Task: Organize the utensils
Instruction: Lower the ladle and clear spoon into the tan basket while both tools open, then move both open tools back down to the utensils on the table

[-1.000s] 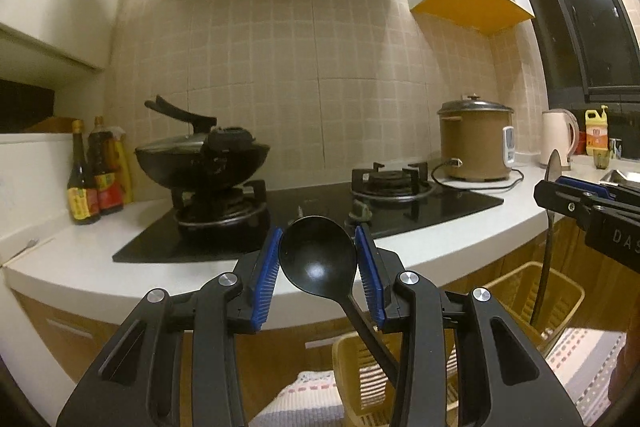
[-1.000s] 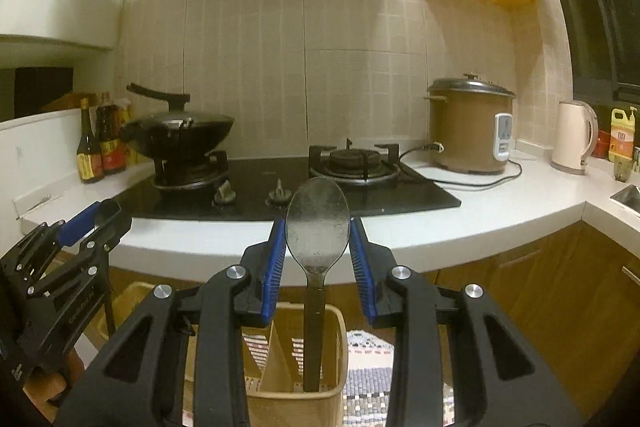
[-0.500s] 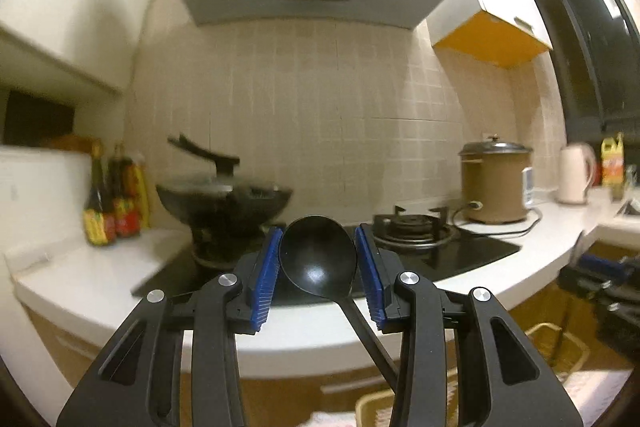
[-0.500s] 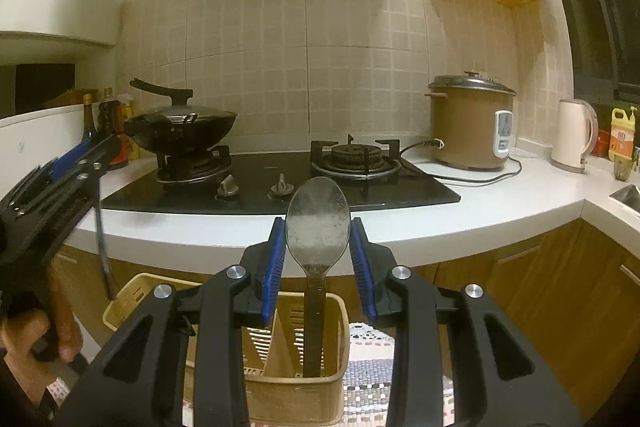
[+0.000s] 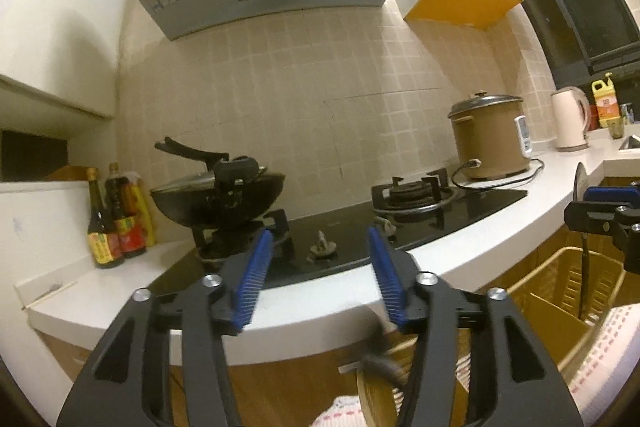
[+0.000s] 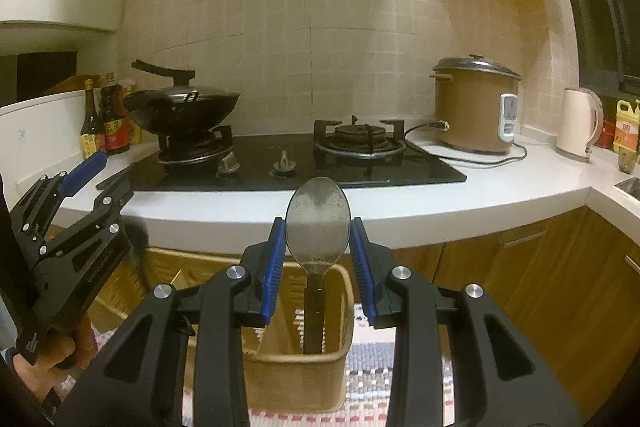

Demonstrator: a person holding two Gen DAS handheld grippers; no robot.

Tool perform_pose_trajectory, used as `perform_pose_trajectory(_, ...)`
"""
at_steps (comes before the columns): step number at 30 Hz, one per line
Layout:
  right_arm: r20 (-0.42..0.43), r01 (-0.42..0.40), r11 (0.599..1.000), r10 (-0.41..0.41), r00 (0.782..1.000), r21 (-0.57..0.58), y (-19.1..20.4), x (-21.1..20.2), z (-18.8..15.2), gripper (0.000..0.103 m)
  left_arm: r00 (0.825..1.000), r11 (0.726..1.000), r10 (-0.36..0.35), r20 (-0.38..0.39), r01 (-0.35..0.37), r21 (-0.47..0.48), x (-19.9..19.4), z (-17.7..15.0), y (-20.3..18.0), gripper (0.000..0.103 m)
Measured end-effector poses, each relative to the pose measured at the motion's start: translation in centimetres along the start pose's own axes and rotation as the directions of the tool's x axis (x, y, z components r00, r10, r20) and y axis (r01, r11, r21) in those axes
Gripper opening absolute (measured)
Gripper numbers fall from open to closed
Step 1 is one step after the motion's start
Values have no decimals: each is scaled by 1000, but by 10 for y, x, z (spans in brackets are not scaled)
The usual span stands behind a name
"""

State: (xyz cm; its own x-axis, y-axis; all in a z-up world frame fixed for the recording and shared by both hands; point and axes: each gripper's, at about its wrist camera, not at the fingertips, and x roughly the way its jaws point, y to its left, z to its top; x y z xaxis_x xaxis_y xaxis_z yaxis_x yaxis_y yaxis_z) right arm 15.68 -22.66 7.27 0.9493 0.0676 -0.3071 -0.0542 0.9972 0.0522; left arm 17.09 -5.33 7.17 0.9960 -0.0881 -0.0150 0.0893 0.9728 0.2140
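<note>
Left wrist view: the left gripper (image 5: 320, 279) is opening, nothing between its pads; a blurred dark ladle (image 5: 378, 363) drops below it toward the basket (image 5: 536, 311). Right wrist view: the right gripper (image 6: 319, 259) clamps a spoon (image 6: 319, 223) upright over the basket (image 6: 296, 383), in front of the stove (image 6: 360, 167).

— Blue ribbed pads (image 5: 254, 281) on black gripper arms; silvery grey spoon (image 6: 319, 227) with black handle.
— Tan slatted utensil basket (image 6: 296, 383), over a mat (image 6: 372, 379) checked white, blue and red.
— Black wok (image 6: 182, 107), black glass hob (image 6: 296, 163), white countertop (image 6: 500, 179).
— Beige square wall tiles (image 5: 280, 99), brown rice cooker (image 6: 474, 107), cream kettle (image 6: 578, 123), yellow cabinet underside (image 5: 460, 1).
</note>
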Motion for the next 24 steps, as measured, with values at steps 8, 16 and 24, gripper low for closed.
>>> perform_pose_trajectory(8,-54,-69,996,72,996,60,-15,-29,-2,56,984,981,-141,-108,123,-153,-22,3,34,56)
perform_pose_trajectory(16,-175,-57,995,70,982,80,-35,-72,-5,56,888,913,-333,-317,220,-343,-50,-8,59,56)
perform_pose_trajectory(24,-430,-58,983,130,893,177,-57,-87,-30,56,669,880,-464,-580,270,-391,-65,-49,36,56)
